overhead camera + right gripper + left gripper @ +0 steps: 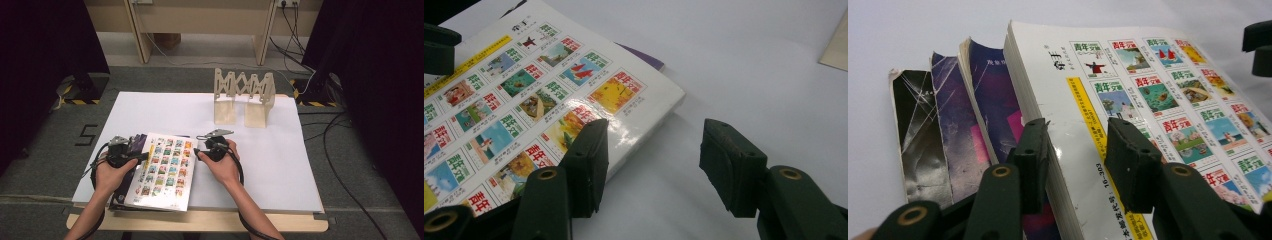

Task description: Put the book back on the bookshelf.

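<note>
Near the bench's (280, 165) front left corner: white magazine (165, 170) atop fanned purple-covered books (993, 105). Left claw (1075, 165) straddling its spine edge, pads seemingly not yet pressing, likely to steady it. Right claw (651, 170) spread wide beside its far corner, holding nothing.

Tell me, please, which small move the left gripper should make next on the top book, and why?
Probably close the left gripper on the white book. Its jaws already straddle the book's spine edge, one by the page side, one above the cover, with a gap remaining. The right gripper is open beside the far corner, holding nothing.
</note>
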`<state>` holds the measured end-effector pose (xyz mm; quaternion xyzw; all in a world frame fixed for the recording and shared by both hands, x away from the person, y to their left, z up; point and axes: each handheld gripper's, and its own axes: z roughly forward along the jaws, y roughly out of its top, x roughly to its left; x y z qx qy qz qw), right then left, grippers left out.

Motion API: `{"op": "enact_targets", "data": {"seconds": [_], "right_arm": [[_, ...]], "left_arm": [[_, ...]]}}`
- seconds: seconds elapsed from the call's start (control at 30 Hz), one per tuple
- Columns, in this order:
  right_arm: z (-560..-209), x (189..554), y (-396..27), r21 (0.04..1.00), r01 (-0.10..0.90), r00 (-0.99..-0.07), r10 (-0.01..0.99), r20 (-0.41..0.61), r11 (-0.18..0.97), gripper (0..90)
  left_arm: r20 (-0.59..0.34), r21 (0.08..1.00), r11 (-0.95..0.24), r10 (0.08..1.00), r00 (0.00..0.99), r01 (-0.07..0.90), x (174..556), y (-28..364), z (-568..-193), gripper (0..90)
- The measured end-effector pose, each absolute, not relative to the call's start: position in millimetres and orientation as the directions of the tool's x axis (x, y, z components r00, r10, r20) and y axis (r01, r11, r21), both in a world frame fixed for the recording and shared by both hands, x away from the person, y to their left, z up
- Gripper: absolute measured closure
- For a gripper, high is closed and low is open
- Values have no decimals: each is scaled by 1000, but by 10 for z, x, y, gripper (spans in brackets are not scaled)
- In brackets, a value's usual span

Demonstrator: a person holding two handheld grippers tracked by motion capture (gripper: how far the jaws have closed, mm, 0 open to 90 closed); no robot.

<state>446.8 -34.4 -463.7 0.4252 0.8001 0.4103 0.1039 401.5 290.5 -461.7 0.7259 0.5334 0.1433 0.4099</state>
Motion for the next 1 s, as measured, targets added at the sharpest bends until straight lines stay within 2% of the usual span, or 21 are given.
{"op": "enact_targets", "data": {"seconds": [0.37,0.6,0.7,0.73,0.77,0.83,1.0], "right_arm": [[-4677,4475,-285,725,617,-617,760,204,306,441],[-4724,4463,-241,714,626,-622,754,214,314,438],[-4721,4475,-235,716,626,-621,753,219,308,437],[-4719,4482,-238,714,628,-620,753,218,310,435],[-4715,4505,-252,704,642,-614,754,234,304,432],[-4716,4525,-264,703,647,-610,754,243,296,431],[-4717,4628,-275,682,675,-597,751,282,280,430]], "left_arm": [[-338,756,3,858,387,655,3962,2956,-4491,592],[-517,690,76,748,417,720,3862,2950,-4577,624],[-480,685,49,781,400,727,3874,2927,-4646,680],[-490,680,57,777,395,731,3882,2943,-4659,722],[-517,674,79,761,392,735,3886,2964,-4666,804],[-520,679,81,755,400,729,3876,2977,-4658,826],[-442,715,22,789,427,698,3841,2929,-4630,840]]}}
